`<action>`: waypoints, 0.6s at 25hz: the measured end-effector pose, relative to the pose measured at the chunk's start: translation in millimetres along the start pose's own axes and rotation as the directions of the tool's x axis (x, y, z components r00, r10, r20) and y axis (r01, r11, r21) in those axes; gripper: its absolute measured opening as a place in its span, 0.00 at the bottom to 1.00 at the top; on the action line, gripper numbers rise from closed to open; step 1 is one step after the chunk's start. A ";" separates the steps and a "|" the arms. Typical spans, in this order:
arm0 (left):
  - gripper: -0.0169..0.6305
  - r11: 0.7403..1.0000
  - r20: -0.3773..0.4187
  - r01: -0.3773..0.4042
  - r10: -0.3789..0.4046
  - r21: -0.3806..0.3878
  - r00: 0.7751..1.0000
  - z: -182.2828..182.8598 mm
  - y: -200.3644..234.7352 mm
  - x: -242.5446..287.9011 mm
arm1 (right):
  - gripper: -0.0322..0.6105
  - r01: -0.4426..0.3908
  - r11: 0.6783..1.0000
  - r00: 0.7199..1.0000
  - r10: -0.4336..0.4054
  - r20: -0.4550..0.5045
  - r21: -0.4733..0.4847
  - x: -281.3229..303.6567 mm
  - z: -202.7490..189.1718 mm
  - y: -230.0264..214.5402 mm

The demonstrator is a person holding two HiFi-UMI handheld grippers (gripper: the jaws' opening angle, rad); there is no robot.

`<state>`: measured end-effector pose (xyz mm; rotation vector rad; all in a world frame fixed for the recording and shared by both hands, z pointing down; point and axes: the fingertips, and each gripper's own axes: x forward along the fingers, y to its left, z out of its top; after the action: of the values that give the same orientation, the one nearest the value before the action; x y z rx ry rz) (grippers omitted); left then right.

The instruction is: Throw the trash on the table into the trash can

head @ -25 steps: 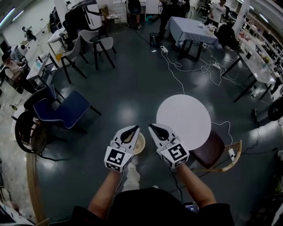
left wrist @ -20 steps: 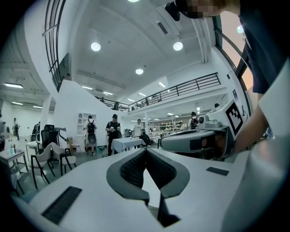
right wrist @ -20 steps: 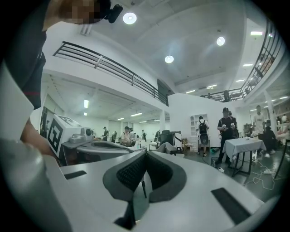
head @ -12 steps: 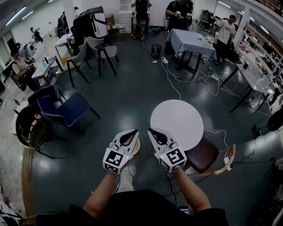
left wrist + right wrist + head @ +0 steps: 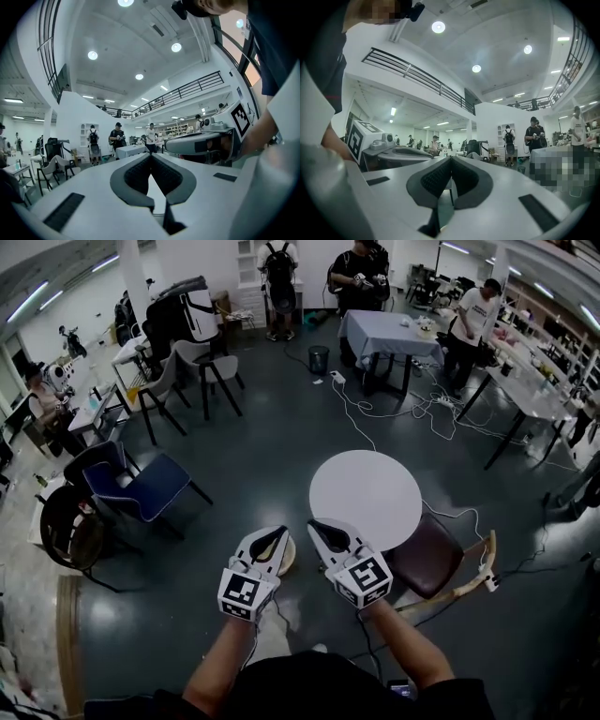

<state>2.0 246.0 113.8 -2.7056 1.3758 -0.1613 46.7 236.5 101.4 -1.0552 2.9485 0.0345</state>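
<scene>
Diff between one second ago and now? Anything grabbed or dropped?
The view has shifted as the person moves. In the head view the round white table has slid left, nearer the right gripper. The cloth-covered table at the far end has dropped further into frame. Nothing was taken hold of or let go. The left gripper and the right gripper stay shut and empty, side by side out front.

- Two white handheld grippers with marker cubes: left gripper (image 5: 279,532), right gripper (image 5: 314,524).
- One round white table (image 5: 366,493).
- One pale round container (image 5: 290,557).
- One brown-seated wooden chair (image 5: 427,557).
- One blue-cushioned chair (image 5: 145,486).
- Two grey shell chairs (image 5: 208,354) (image 5: 161,379).
- One small dark bin (image 5: 319,359).
</scene>
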 end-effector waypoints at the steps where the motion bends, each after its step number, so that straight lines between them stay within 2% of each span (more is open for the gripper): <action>1: 0.05 1.000 -0.001 -0.009 0.009 -0.001 1.000 -0.9 -3.6 -5.3 | 0.08 -0.001 1.000 1.000 0.001 0.001 0.004 -5.6 -1.1 3.2; 10: 0.05 1.000 -0.006 -0.006 0.006 -0.015 1.000 -1.5 -33.8 -22.8 | 0.08 0.004 1.000 1.000 -0.004 -0.007 0.012 -32.6 -6.6 16.0; 15: 0.05 1.000 -0.002 -0.004 0.004 -0.021 1.000 1.8 -33.0 -28.5 | 0.08 0.004 1.000 1.000 -0.004 -0.008 0.011 -30.7 -0.8 22.7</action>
<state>11.9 288.5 115.2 -2.7205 1.3918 -0.1503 56.0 273.5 103.0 -1.0626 2.9496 0.0144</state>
